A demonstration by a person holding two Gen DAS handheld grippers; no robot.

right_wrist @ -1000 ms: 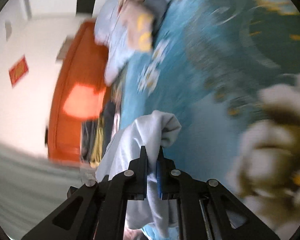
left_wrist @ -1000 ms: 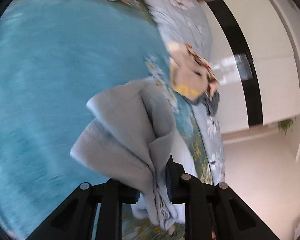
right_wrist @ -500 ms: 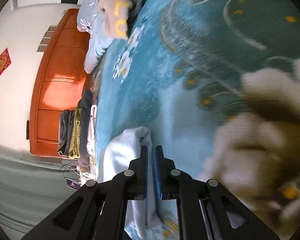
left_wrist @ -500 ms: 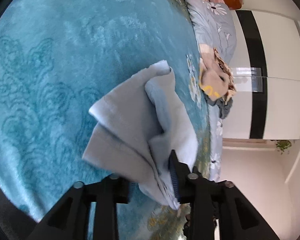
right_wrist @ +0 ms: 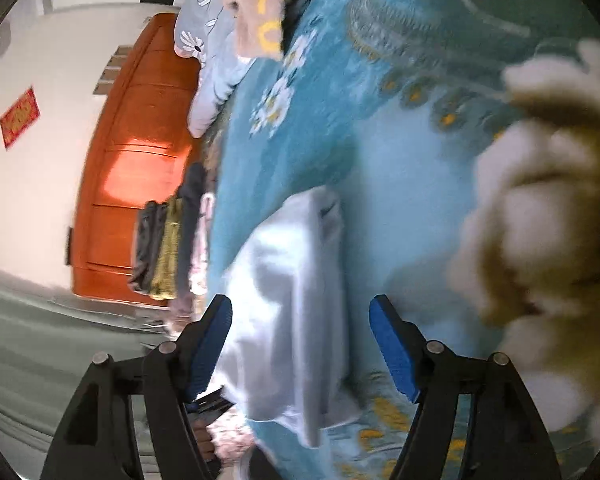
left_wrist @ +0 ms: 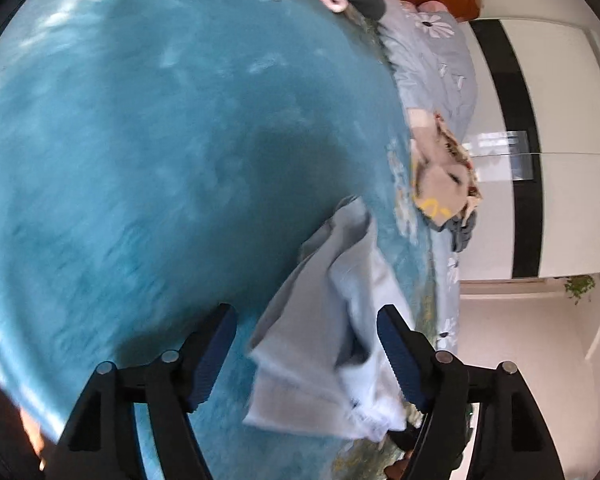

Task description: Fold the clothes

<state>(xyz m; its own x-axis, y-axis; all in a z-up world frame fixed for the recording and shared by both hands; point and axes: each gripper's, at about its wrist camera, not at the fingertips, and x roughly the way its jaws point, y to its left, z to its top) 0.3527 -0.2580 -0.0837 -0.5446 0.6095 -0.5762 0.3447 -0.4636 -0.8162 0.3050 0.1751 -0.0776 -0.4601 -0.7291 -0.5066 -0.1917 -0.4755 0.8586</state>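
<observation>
Both fingers (left_wrist: 220, 344) newly apart, garment (left_wrist: 332, 344) released.

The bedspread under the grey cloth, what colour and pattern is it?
The bedspread is teal with white-and-yellow flowers; the right wrist view shows it best.

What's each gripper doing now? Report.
Left gripper: just opened, light grey garment loose between fingers.
Right gripper: just opened, same garment released.

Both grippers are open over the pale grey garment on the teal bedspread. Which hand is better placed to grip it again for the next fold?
Probably the right gripper: the garment lies centred between its open jaws. In the left gripper the garment sits nearer one finger.
</observation>
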